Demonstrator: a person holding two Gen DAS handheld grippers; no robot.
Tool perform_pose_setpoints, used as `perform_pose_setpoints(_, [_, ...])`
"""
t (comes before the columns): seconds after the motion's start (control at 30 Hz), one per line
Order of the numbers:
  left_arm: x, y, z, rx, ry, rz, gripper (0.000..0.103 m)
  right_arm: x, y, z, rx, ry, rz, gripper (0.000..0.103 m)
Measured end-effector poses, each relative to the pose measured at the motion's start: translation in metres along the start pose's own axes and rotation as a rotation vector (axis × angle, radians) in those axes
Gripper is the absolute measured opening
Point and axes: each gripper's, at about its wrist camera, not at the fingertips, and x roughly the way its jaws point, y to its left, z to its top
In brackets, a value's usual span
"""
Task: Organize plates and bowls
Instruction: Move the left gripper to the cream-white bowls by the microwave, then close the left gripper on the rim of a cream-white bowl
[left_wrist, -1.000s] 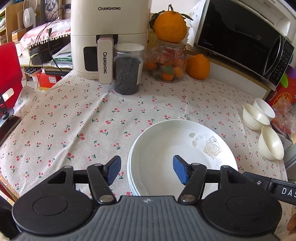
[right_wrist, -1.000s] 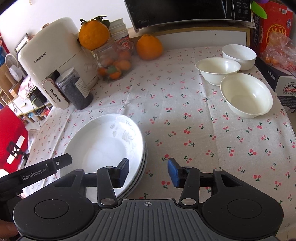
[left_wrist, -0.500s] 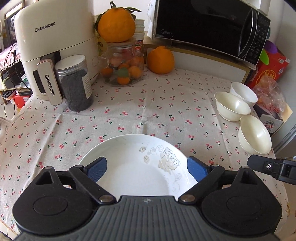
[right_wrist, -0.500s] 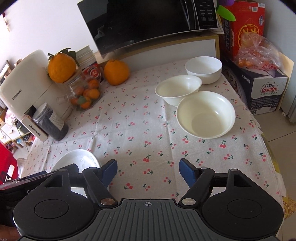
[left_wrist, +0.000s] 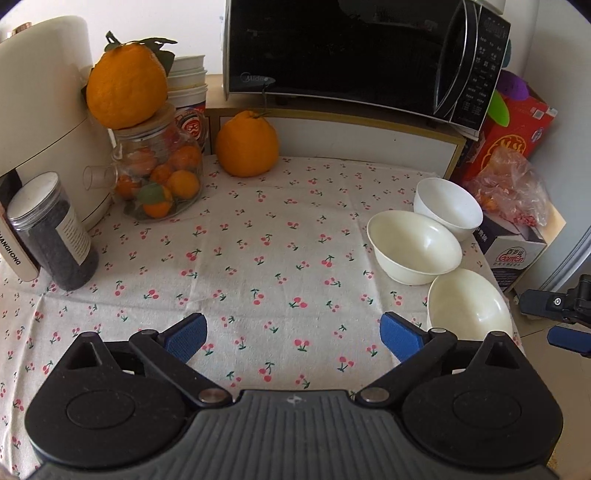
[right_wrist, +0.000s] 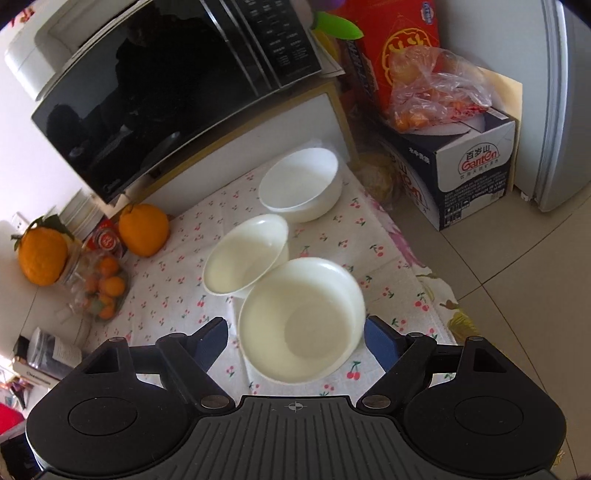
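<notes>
Three white bowls stand close together at the table's right end: a far bowl (left_wrist: 448, 206) (right_wrist: 299, 188), a middle bowl (left_wrist: 413, 245) (right_wrist: 245, 254) and a near bowl (left_wrist: 469, 310) (right_wrist: 299, 317). My right gripper (right_wrist: 295, 345) hovers over the near bowl. Its jaws are opening, with the bowl between them and the pads clear of its rim. My left gripper (left_wrist: 291, 339) hangs over bare tablecloth left of the bowls. Its jaws are opening wide, with nothing between them. No plates are in view.
A microwave (left_wrist: 351, 55) sits on a shelf at the back, with an orange (left_wrist: 246, 146) below it. A fruit jar (left_wrist: 159, 177), a dark jar (left_wrist: 51, 232) and an air fryer (left_wrist: 33, 110) fill the left. Past the table's right edge (right_wrist: 417, 266) stands a carton (right_wrist: 472, 162) on the floor.
Both grippers have swung right, from over the plate stack to the bowls. Both sets of jaws have spread wider. The plates have left both views.
</notes>
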Motion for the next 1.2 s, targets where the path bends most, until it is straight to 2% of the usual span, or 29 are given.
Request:
perform_pose_setpoints(0.13, [0.018, -0.02, 0.014, 0.019, 0.002, -0.023, 0.1, 0.01, -0.019, 0.017, 0.059, 0.001, -0.03, 0.083])
perform_pose_setpoints(0.33, [0.044, -0.042, 0.031, 0.029, 0.031, -0.068, 0.1, 0.029, -0.025, 0.036, 0.037, 0.0, -0.097, 0.083])
perform_pose_setpoints(0.43, [0.055, -0.046, 0.043, 0.001, 0.037, -0.09, 0.1, 0.041, -0.032, 0.05, 0.056, -0.007, -0.116, 0.083])
perform_pose_setpoints(0.53, [0.066, -0.049, 0.056, -0.036, 0.029, -0.125, 0.1, 0.054, -0.039, 0.062, 0.087, -0.011, -0.118, 0.083])
perform_pose_setpoints(0.7, [0.089, -0.063, 0.078, -0.033, 0.007, -0.15, 0.096, 0.075, -0.043, 0.077, 0.123, -0.019, -0.08, 0.083])
perform_pose_setpoints(0.87, [0.119, -0.078, 0.096, -0.058, 0.023, -0.201, 0.085, 0.09, -0.041, 0.092, 0.152, -0.047, 0.011, 0.083])
perform_pose_setpoints(1.0, [0.14, -0.088, 0.102, -0.079, 0.055, -0.236, 0.076, 0.105, -0.038, 0.099, 0.136, -0.065, 0.021, 0.081])
perform_pose_setpoints(1.07, [0.148, -0.095, 0.103, -0.063, 0.057, -0.225, 0.07, 0.113, -0.04, 0.101, 0.158, -0.061, 0.044, 0.075])
perform_pose_setpoints(1.13, [0.156, -0.099, 0.105, -0.061, 0.069, -0.216, 0.062, 0.12, -0.04, 0.101, 0.175, -0.058, 0.055, 0.064])
perform_pose_setpoints(1.2, [0.162, -0.103, 0.106, -0.061, 0.078, -0.224, 0.057, 0.127, -0.038, 0.102, 0.174, -0.058, 0.042, 0.056])
